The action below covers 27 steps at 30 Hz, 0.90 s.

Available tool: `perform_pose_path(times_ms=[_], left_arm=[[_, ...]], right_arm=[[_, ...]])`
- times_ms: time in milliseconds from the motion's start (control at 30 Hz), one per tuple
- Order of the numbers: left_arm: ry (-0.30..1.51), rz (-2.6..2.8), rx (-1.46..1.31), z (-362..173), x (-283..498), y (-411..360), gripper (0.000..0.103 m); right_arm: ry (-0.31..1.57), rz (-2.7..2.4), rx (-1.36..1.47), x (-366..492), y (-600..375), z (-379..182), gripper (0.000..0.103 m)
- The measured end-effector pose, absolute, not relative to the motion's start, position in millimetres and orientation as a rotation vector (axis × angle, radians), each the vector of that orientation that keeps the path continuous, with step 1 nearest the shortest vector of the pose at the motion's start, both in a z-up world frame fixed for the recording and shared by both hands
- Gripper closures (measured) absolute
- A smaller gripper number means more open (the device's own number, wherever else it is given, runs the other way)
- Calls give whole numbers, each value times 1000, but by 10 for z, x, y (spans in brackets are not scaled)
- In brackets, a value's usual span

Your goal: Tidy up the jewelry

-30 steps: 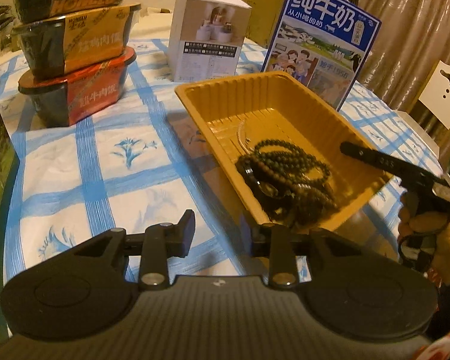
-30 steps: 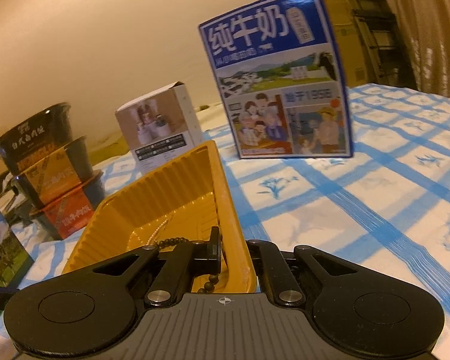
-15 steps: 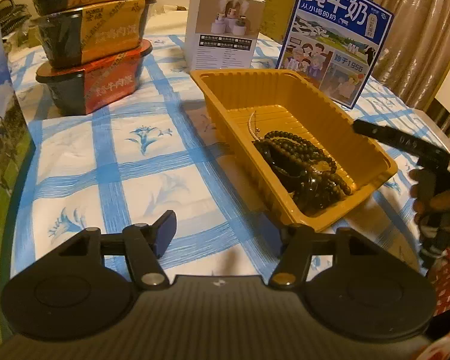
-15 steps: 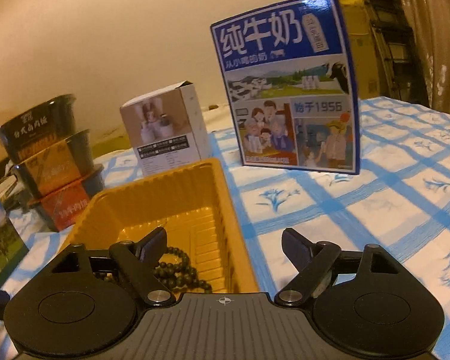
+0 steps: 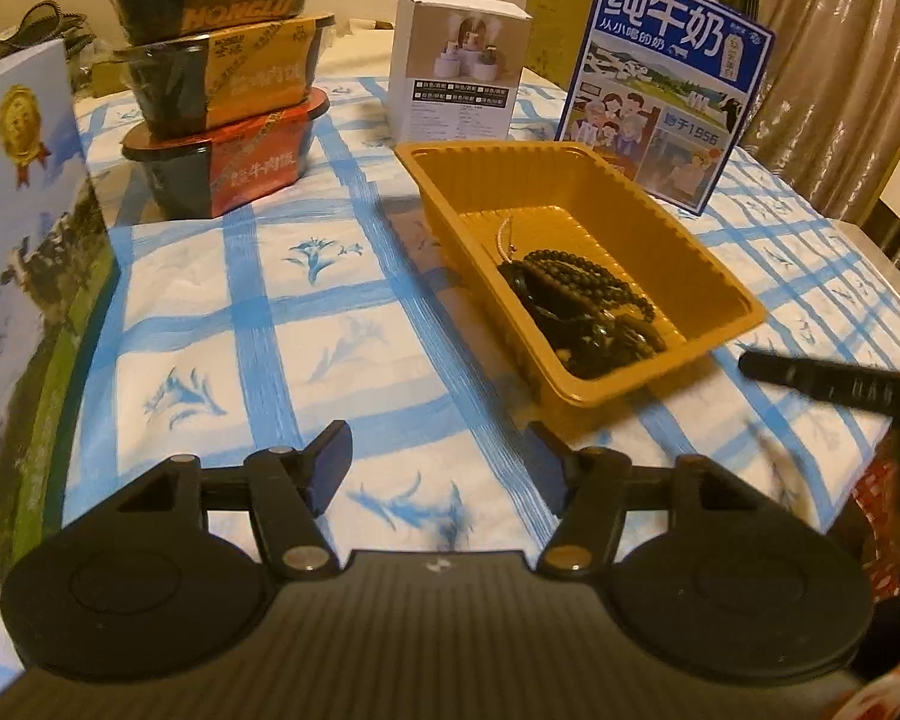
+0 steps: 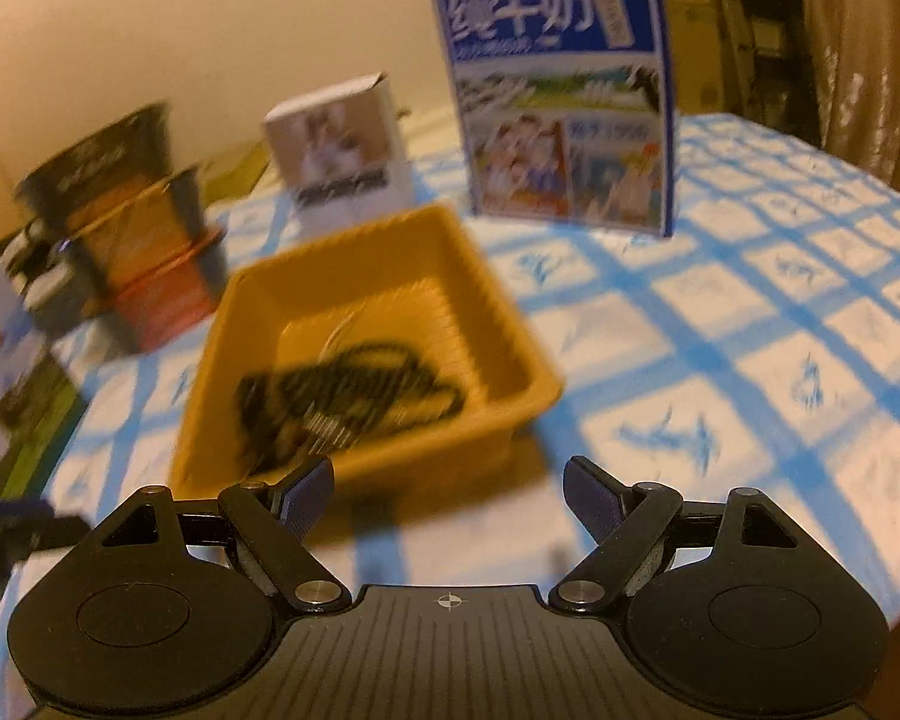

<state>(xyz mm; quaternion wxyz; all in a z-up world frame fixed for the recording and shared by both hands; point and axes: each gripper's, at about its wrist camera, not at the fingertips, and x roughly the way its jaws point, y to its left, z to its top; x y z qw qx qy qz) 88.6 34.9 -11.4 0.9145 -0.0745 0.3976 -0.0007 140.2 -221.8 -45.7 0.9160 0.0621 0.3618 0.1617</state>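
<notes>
While both grippers sit low at 6 o'clock in their own views, angled down toward the tablecloth (image 5: 330, 324), neither holds anything. Left gripper (image 5: 441, 468): jaws have just spread apart, only blue-checked cloth between them, yellow tray (image 5: 576, 399) just beyond at 1 o'clock. Right gripper (image 6: 448, 495): jaws have just swung wide, nothing between the pads; in the left wrist view 1 of its dark fingers (image 5: 822, 381) pokes in from 3 o'clock, just beside the tray's near corner, not touching. Right wrist view is motion-blurred. Dark beaded jewelry (image 5: 582, 315) lies piled in the near half of the tray, a thin pale chain (image 5: 504, 240) behind it. Farther out: 3 stacked food bowls (image 5: 228, 90) at 11 o'clock, white box (image 5: 459, 90) at 12, blue milk carton (image 5: 666, 84) at 1, upright.
</notes>
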Motion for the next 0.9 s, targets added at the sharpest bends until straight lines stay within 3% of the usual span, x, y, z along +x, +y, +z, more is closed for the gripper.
perform_pose_path(times_ms=[433, 900], left_arm=[[831, -20, -143, 70, 191, 230, 42], [868, -49, -128, -11, 0, 192, 42]], right_arm=[[786, 421, 88, 548, -1867, -350, 20], [807, 409, 70, 216, -1795, -377, 20]])
